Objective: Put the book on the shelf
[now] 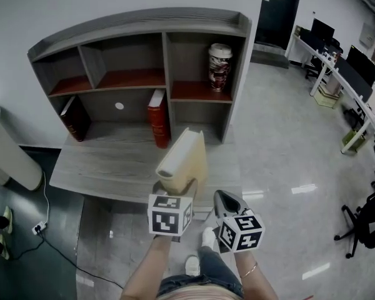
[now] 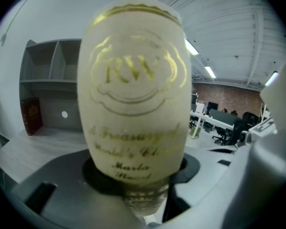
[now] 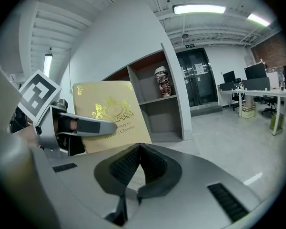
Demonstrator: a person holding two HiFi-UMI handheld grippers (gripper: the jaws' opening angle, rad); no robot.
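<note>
A cream book with gold lettering stands upright in my left gripper, which is shut on its lower end above the desk's front edge. Its rounded spine fills the left gripper view, wedged between the jaws. From the right gripper view the book's cover shows with a left finger across it. My right gripper hovers just right of the book, jaws shut and empty. The grey shelf unit stands at the back of the desk.
A red book and a dark book lean in the lower shelf bays. A patterned can stands in the upper right bay. The grey desk top lies before the shelf. Office desks and chairs fill the right.
</note>
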